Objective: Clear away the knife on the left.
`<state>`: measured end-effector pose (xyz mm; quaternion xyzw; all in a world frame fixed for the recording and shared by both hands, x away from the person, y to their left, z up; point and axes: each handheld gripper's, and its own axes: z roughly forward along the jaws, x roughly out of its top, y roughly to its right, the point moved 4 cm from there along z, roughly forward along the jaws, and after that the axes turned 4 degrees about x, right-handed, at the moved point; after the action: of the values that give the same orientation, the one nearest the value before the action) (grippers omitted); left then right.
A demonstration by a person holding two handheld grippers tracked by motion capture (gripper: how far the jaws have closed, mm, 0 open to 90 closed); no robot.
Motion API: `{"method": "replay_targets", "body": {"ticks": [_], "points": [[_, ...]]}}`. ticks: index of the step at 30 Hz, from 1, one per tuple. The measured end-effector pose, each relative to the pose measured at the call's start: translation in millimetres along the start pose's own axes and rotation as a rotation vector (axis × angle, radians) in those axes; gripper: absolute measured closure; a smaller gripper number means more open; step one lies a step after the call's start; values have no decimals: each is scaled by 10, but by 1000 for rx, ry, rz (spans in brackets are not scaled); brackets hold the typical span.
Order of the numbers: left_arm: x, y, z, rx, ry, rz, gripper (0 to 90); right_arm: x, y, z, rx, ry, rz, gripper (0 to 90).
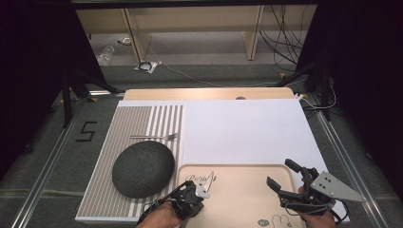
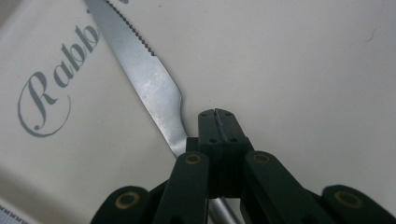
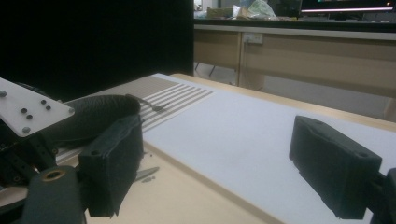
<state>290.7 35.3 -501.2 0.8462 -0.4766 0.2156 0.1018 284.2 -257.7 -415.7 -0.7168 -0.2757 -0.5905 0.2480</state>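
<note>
Over the tray (image 1: 237,199), a knife (image 2: 149,88) was held by its handle in the closed jaws of the left gripper (image 2: 218,122), the right gripper (image 1: 281,175) was kept wide open and empty, and the thin handle could be twisted loose.

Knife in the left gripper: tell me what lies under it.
Under the knife lies the pale tray, with grey lettering beside the blade. The left gripper is shut on the handle, and its jaws cover the handle's lower part and the tray beneath.
</note>
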Motion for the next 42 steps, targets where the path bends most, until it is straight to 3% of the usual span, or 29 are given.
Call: {"method": "replay_targets", "body": {"ticks": [15,38,42], "points": [[-91,-125,-53,32,-34,-24,892,2,4,-6,0,0,1,187],[-220,-227,-131,36,-85,-66,892,2,0,-7,0,-1,2,187],[-185,-233,-125,42,-63,-76,860,-1,2,-2,0,-3,0,187]]}}
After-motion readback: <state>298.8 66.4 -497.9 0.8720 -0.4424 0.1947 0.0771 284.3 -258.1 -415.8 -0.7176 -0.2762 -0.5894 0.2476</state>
